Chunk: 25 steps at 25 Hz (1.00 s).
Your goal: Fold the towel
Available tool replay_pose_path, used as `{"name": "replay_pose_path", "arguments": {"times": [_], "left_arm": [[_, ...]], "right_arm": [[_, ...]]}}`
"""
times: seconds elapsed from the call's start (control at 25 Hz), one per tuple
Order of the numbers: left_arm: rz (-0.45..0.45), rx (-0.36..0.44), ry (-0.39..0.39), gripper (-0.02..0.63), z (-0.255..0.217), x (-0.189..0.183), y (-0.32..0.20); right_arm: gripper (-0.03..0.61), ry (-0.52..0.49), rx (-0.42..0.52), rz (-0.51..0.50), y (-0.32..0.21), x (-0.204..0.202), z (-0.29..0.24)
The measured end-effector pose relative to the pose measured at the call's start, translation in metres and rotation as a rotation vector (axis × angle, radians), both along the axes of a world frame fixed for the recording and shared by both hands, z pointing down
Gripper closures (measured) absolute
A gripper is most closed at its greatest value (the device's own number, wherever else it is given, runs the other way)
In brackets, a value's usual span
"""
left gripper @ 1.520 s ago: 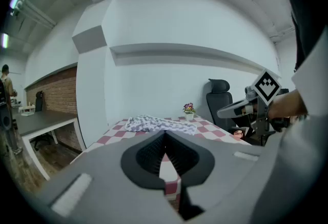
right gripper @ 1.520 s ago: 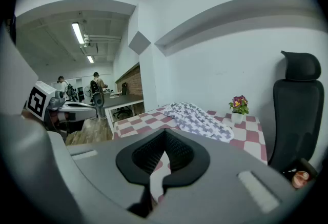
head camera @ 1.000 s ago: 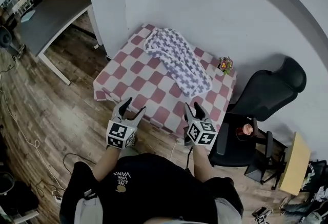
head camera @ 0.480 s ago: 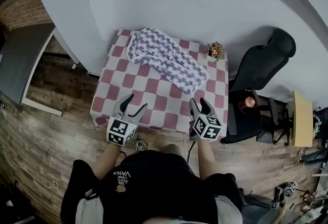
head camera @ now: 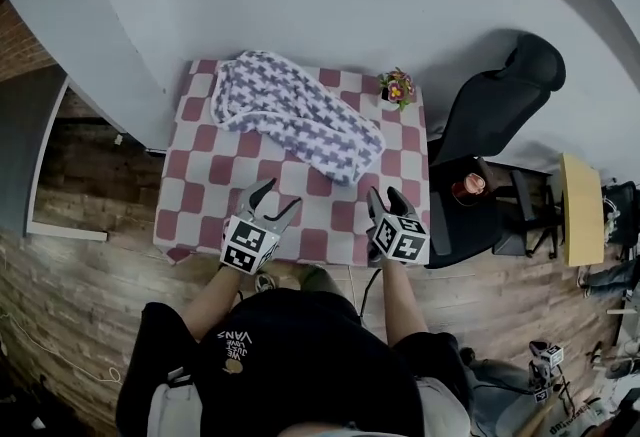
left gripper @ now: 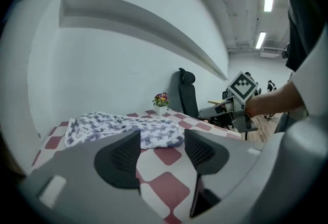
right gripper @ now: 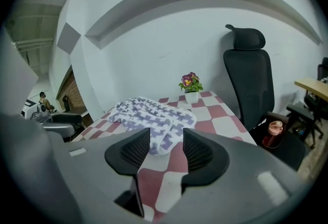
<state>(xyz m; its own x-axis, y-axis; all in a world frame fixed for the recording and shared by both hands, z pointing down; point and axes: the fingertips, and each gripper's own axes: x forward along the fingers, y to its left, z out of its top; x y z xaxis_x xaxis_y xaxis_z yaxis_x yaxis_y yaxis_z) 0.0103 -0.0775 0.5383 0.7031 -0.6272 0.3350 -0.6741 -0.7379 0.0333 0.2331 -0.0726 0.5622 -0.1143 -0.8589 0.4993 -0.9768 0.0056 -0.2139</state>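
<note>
The left gripper (head camera: 275,196) has its jaws apart with nothing between them; through the gap only checked cloth shows, with the towel lying further off. It hovers over the near edge of the table (head camera: 198,197), left of the middle. The right gripper (head camera: 384,197) is likewise spread and empty, over the same near edge close to the table's near right corner. The two grippers are well apart, both pointing toward the far edge.

The towel (head camera: 300,115), white with a purple check pattern, lies bunched in a long heap on the red-and-white checked tablecloth. It runs from the far left corner slantwise toward the middle of the right edge, clear of both grippers.

A small flower pot (head camera: 396,87) stands at the far right corner, just beside the towel's far side. A black office chair (head camera: 492,115) stands off the table's right edge.
</note>
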Motion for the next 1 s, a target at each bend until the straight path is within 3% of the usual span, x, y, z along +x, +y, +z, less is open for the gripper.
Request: {"name": "replay_pose_path", "arguments": {"times": [0.48, 0.8, 1.0], "left_arm": [[0.031, -0.12, -0.113, 0.368, 0.052, 0.127, -0.093], [0.07, -0.22, -0.231, 0.357, 0.089, 0.169, -0.128], [0.081, -0.292, -0.339, 0.359, 0.124, 0.174, -0.133]], "right_arm": [[0.39, 0.02, -0.098, -0.127, -0.1, 0.051, 0.05], [0.39, 0.034, -0.133, -0.168, -0.153, 0.063, 0.079], [0.39, 0.06, -0.193, -0.242, -0.164, 0.052, 0.098]]}}
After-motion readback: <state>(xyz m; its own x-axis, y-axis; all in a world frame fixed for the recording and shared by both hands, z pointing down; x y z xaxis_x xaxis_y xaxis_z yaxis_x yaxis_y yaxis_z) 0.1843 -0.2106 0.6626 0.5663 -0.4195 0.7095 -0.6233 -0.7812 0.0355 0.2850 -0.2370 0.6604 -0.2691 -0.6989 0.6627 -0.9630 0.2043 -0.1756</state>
